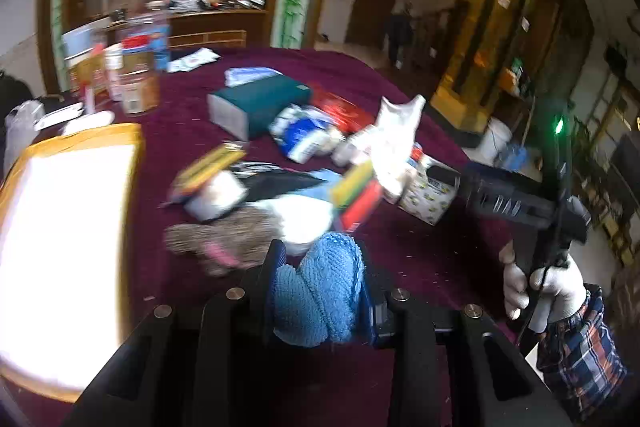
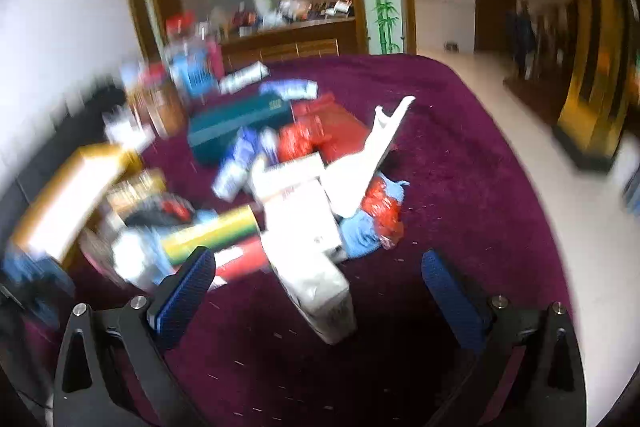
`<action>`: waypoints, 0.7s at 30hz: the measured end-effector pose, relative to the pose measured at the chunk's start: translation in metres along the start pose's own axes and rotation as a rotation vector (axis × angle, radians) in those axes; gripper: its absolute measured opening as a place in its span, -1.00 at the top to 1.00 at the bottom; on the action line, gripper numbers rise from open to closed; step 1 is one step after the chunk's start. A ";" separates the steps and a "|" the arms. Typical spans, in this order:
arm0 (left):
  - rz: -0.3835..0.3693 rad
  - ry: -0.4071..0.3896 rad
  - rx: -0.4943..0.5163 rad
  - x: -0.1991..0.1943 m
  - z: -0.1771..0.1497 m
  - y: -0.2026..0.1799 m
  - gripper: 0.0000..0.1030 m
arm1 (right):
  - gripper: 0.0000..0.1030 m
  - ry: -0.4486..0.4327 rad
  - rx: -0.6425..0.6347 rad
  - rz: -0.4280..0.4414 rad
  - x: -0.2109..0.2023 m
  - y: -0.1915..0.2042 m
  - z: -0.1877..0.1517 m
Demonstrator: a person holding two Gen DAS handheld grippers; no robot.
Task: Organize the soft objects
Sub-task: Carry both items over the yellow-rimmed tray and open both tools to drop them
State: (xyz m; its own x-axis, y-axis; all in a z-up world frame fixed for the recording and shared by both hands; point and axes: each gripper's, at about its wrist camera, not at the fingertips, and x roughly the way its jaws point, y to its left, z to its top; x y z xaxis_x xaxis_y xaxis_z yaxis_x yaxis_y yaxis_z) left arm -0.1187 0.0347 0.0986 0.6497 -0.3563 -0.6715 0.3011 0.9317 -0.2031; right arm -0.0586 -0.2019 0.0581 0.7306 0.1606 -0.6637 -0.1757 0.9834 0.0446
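Left hand-held gripper [image 1: 320, 267] had its jaws clamped on a blue knitted cloth [image 1: 316, 291], which bulged up between the pads above the maroon tabletop [image 1: 420, 247]. Right hand-held gripper [image 2: 318, 283] stood wide with nothing between its blue pads [image 2: 188, 287]; a white-gloved hand [image 1: 540, 287] with a plaid sleeve [image 1: 580, 351] gripped its handle. Beyond lay a blurred heap: a speckled brown soft item [image 1: 236, 231], a white plastic bag [image 1: 396, 135], a teal box [image 1: 260, 103] and a yellow-rimmed box [image 1: 68, 255] at the left edge.
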 end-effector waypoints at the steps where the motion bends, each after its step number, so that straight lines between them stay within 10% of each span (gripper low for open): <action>1: 0.000 -0.014 -0.023 -0.008 -0.001 0.010 0.35 | -0.59 0.021 -0.027 -0.017 0.006 0.004 -0.001; 2: 0.000 -0.019 -0.036 -0.009 -0.001 0.016 0.35 | -0.31 0.061 -0.043 -0.032 0.015 0.006 -0.002; 3: 0.001 -0.028 -0.056 -0.011 -0.001 0.023 0.35 | 0.40 0.091 -0.036 -0.025 0.021 0.003 -0.003; 4: -0.001 -0.037 -0.079 -0.014 -0.002 0.030 0.35 | 0.56 0.131 -0.009 0.003 0.028 -0.001 -0.005; 12: 0.006 -0.082 -0.189 -0.040 0.002 0.085 0.34 | 0.56 0.050 0.008 0.079 -0.032 0.023 0.015; 21: 0.070 -0.045 -0.364 -0.013 0.045 0.197 0.34 | 0.56 0.166 -0.061 0.455 0.003 0.164 0.079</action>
State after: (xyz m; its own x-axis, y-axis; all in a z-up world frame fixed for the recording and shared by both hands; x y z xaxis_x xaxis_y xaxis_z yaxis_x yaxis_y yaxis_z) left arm -0.0366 0.2203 0.0994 0.6922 -0.2858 -0.6627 -0.0083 0.9150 -0.4033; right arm -0.0330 -0.0338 0.1230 0.4561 0.5527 -0.6975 -0.4948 0.8089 0.3175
